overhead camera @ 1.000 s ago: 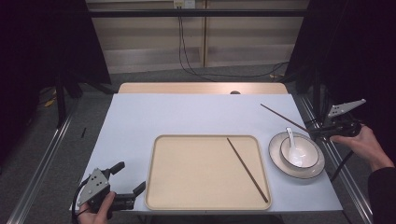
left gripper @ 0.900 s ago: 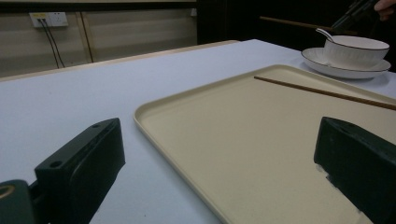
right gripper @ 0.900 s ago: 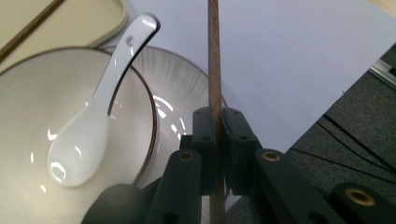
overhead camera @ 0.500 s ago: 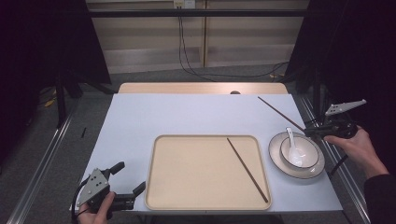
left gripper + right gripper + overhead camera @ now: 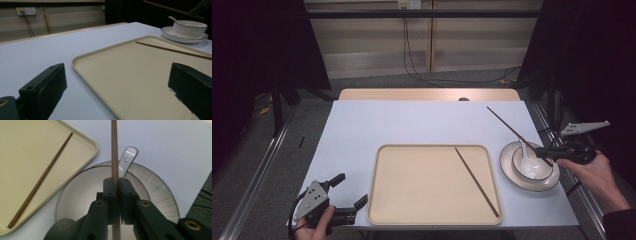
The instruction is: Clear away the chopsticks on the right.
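Observation:
My right gripper (image 5: 545, 150) is shut on a brown chopstick (image 5: 511, 129), held in the air above the white bowl (image 5: 532, 165); the stick's free end slants up and away to the far left. In the right gripper view the chopstick (image 5: 114, 155) runs straight up from between the closed jaws, over the bowl (image 5: 82, 192) and the white spoon (image 5: 127, 160). A second chopstick (image 5: 477, 180) lies on the beige tray (image 5: 412, 190), toward its right side. My left gripper (image 5: 353, 192) is open at the table's near left corner, beside the tray (image 5: 120, 75).
The bowl sits on a white plate (image 5: 552, 184) with a dark rim, right of the tray. The spoon (image 5: 524, 150) rests in the bowl. The pale table (image 5: 412, 122) stretches bare behind the tray. Its right edge lies close beside the plate.
My right gripper has lifted the held chopstick and drawn it a little nearer over the bowl. The left gripper has stayed put.

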Tool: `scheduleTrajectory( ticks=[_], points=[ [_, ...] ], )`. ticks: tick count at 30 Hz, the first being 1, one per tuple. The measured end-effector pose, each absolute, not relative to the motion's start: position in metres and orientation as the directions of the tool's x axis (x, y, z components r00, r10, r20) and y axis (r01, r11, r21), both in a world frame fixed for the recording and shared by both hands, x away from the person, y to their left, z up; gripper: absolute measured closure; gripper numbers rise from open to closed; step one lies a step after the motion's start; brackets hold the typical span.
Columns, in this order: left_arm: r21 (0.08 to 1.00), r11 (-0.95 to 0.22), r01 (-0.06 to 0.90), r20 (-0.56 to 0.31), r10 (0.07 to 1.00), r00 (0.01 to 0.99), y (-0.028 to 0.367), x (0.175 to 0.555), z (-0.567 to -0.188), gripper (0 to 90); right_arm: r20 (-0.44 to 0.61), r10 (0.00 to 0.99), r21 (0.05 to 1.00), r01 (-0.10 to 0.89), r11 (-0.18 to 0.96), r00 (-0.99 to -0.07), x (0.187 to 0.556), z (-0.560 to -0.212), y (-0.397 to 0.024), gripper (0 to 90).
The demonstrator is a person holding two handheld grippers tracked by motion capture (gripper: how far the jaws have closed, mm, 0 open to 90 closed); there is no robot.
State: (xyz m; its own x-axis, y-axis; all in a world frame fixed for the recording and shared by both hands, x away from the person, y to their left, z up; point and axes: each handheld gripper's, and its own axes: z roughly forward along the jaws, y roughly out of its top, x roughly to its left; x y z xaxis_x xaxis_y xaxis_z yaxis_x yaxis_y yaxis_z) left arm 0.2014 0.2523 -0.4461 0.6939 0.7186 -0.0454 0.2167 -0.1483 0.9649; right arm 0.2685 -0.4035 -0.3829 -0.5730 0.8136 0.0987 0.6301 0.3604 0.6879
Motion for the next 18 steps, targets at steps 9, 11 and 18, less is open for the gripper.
scheduleTrajectory(
  ticks=[9, 11, 18],
  points=[
    [0.965, -0.147, 0.216, -0.046, 0.718, 0.694, 0.252, 0.201, -0.446, 1.9, 0.163, 0.816, 0.699, 0.649, 0.301, -0.555, 0.238, -0.389, -0.377, 84.7],
    [0.965, -0.146, 0.217, -0.047, 0.718, 0.694, 0.252, 0.202, -0.446, 1.9, 0.173, 0.811, 0.701, 0.648, 0.297, -0.559, 0.232, -0.391, -0.371, 84.6],
    [0.965, -0.149, 0.214, -0.043, 0.717, 0.696, 0.253, 0.201, -0.446, 1.9, 0.214, 0.816, 0.695, 0.671, 0.259, -0.536, 0.22, -0.397, -0.353, 84.7]
  ],
)
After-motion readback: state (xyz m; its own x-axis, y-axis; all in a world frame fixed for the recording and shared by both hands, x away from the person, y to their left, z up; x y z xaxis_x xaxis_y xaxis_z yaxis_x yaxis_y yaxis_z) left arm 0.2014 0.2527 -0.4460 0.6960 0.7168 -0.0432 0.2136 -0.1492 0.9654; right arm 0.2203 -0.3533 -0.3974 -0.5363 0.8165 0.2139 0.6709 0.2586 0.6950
